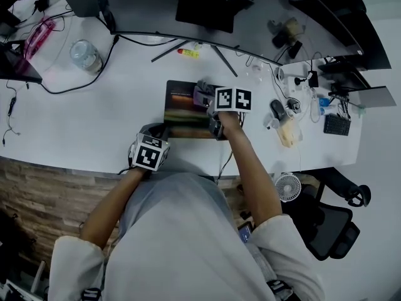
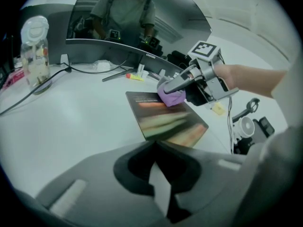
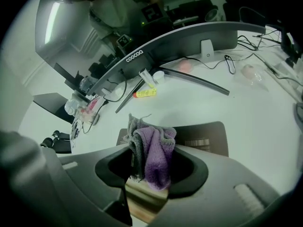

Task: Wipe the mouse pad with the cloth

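Observation:
A dark mouse pad (image 1: 182, 111) with coloured stripes lies on the white desk in front of the monitor. My right gripper (image 1: 210, 102) is shut on a bunched purple and grey cloth (image 3: 154, 150). It holds the cloth (image 2: 171, 96) down on the pad's far right part (image 2: 165, 119). In the right gripper view the pad (image 3: 203, 138) shows beyond the jaws. My left gripper (image 1: 155, 135) is at the pad's near left corner. Its fingertips meet there (image 2: 155, 144). I cannot tell whether they pinch the pad's corner.
A curved monitor (image 3: 156, 48) on splayed legs stands behind the pad, with a yellow tube (image 1: 187, 53) under it. A clear bottle (image 1: 84, 55) and black cables lie at the left. Small gadgets and cables crowd the desk's right end (image 1: 301, 99). The desk's front edge (image 1: 94, 168) is near.

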`<action>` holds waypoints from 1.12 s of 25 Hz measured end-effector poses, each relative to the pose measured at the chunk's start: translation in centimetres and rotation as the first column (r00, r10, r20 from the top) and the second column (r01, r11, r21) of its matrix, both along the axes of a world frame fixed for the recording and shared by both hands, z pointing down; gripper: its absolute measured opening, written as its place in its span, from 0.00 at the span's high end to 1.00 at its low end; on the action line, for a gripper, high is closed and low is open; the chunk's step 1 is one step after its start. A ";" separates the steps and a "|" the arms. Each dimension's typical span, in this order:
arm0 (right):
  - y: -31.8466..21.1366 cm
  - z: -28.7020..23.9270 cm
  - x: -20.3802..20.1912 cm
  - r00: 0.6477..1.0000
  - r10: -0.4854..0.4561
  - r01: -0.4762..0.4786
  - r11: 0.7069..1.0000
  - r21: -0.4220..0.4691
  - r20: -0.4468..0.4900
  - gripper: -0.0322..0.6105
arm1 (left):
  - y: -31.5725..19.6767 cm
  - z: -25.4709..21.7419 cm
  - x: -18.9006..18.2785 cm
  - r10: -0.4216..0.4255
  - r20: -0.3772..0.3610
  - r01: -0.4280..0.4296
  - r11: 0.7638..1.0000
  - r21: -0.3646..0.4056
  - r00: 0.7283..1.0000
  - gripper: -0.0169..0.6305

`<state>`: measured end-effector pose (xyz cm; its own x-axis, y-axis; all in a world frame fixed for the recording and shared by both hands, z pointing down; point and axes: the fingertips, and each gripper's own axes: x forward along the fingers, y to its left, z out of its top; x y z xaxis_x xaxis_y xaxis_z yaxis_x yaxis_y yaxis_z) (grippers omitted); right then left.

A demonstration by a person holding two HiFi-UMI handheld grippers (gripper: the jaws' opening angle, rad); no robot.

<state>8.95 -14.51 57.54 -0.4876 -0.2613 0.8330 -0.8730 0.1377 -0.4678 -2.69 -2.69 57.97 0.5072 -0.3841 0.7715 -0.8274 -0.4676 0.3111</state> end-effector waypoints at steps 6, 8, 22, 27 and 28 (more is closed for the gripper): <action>0.1 0.0 1.9 1.000 0.018 -0.018 1.000 -0.004 -0.004 0.64 | 0.3 0.3 0.2 -0.007 0.001 0.007 1.000 -0.018 1.000 0.97; 0.1 0.0 2.4 1.000 0.022 -0.022 1.000 -0.005 -0.004 0.64 | 0.2 0.2 0.2 -0.008 -0.001 0.008 1.000 -0.017 1.000 0.97; 0.2 0.2 6.7 0.997 0.079 -0.079 0.996 -0.030 -0.014 0.64 | 0.1 0.2 0.3 -0.047 -0.010 0.047 0.999 -0.027 0.999 0.97; 0.2 0.3 8.1 0.994 0.112 -0.112 0.993 -0.036 -0.004 0.64 | 0.1 0.2 0.3 -0.047 -0.007 0.047 0.999 -0.022 0.999 0.97; 0.2 0.3 8.4 0.993 0.117 -0.117 0.992 -0.038 -0.005 0.64 | 0.1 0.2 0.3 -0.047 -0.007 0.047 0.999 -0.022 0.999 0.97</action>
